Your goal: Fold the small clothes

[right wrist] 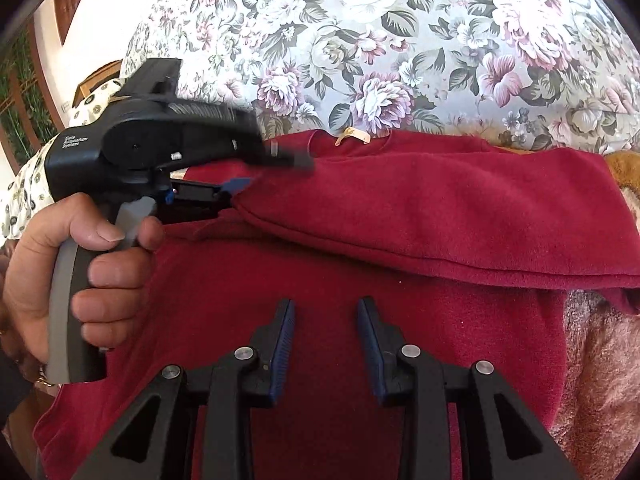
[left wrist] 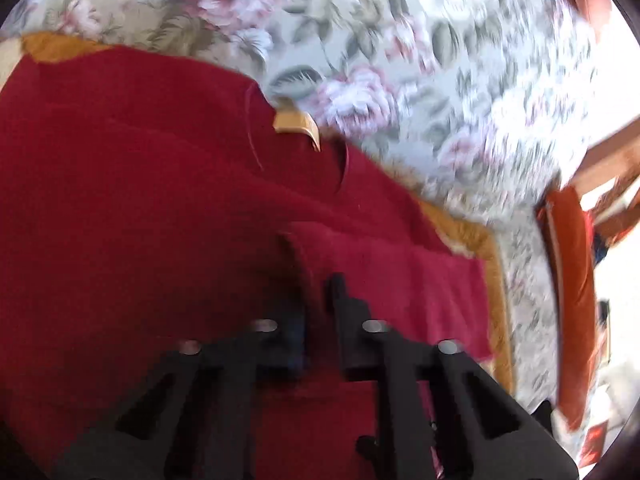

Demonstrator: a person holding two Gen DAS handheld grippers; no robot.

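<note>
A dark red fleece garment [right wrist: 400, 208] with a tan neck label [right wrist: 352, 135] lies on a floral bedspread. One flap is folded across its upper part. My left gripper [left wrist: 318, 284] is shut on a fold of this red garment [left wrist: 160, 184]; in the right wrist view the left gripper [right wrist: 240, 188] pinches the flap's left end, held by a hand. My right gripper [right wrist: 326, 312] is open and empty, low over the garment's lower middle.
The floral bedspread [right wrist: 360, 40] stretches beyond the garment. A mustard and pink fuzzy blanket [right wrist: 600, 360] lies under it at the right. An orange cushion [left wrist: 572, 300] and wooden furniture [left wrist: 612, 160] stand at the far right of the left wrist view.
</note>
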